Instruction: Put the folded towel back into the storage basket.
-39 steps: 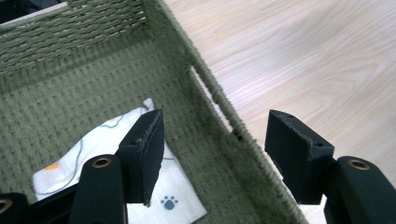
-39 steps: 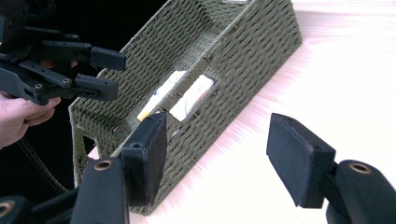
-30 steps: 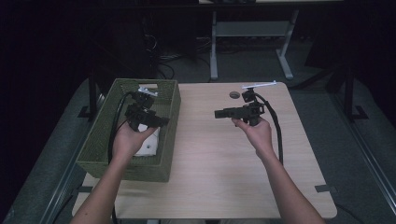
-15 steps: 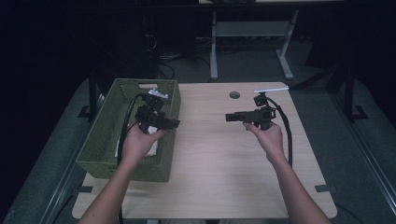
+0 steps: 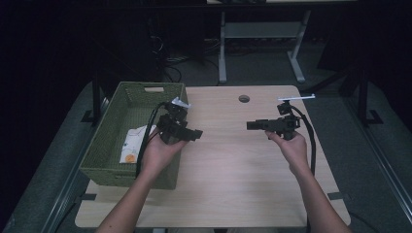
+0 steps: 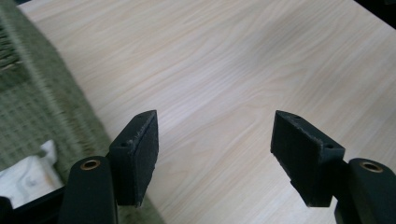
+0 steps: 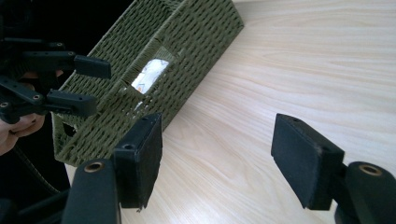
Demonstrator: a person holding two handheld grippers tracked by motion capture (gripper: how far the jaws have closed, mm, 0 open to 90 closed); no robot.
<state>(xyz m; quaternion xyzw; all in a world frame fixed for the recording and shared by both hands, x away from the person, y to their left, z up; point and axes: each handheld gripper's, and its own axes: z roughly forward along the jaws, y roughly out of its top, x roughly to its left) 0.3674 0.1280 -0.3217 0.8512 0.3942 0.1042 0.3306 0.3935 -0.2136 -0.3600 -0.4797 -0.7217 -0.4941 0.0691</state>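
We cannot read the white packet [image 5: 132, 144] in the green basket [image 5: 104, 145]; its print is too small. At nine o'clock in the left gripper view, the frame edge cuts off that basket, and the packet at seven o'clock.

Table [image 5: 233, 165]: light wood-grain top, rounded corners, bare across middle and right. Grain runs clean in both gripper views, no marks.

Hole [image 5: 244, 98]: round, grey-rimmed, near the far edge, about centre.

Dark tabs at both near corners: one at right [image 5: 337, 196], one at left [image 5: 87, 197]. Material cannot be told.

Floor [image 5: 369, 160]: grey, lit around the table, dark farther back.

Frame [image 5: 262, 30]: pale metal, behind the table, a crossbar between two legs, feet splayed on the floor.

Cables [image 5: 170, 73]: loose tangle on the floor, left of the frame.

Black posts: one off the table's left far corner [image 5: 95, 97], one off the right [image 5: 362, 92], both upright.
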